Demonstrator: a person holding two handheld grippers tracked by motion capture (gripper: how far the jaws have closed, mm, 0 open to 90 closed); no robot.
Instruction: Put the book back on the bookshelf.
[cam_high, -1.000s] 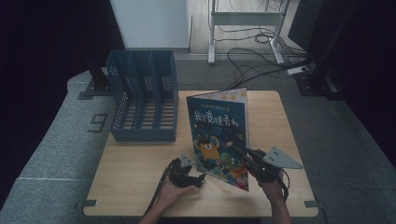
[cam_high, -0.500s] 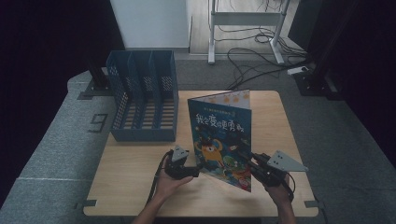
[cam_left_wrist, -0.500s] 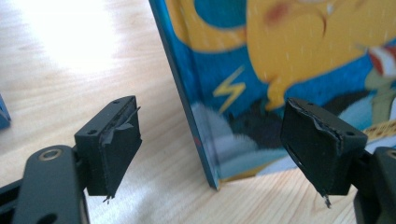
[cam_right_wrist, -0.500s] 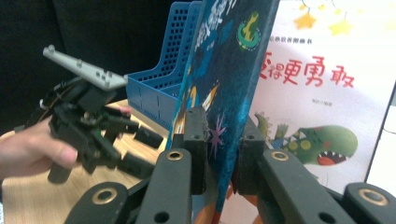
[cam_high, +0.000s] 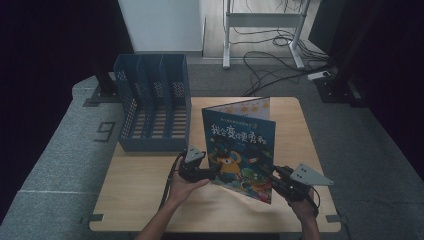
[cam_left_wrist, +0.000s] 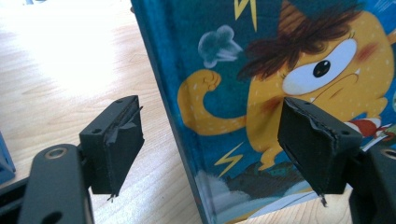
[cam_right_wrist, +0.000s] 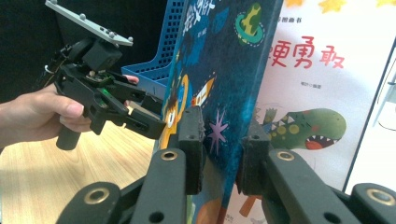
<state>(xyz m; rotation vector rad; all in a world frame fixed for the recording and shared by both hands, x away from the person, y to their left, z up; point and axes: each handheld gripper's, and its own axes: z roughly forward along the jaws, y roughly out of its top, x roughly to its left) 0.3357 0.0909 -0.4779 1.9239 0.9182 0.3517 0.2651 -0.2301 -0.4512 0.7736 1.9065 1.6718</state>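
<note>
Colourful children's picture book (cam_high: 240, 142) upright on light wooden table (cam_high: 145, 190), right of blue plastic file rack (cam_high: 150, 102). Right gripper (cam_right_wrist: 222, 156) pinching book's edge. Left gripper (cam_left_wrist: 210, 149) spread wide, straddling spine.

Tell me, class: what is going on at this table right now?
A person holds a picture book upright on the wooden table. The right claw is shut on the book's edge, while the left claw stands open around the book's spine side, not yet closed. A blue file rack waits behind, to the left.
</note>
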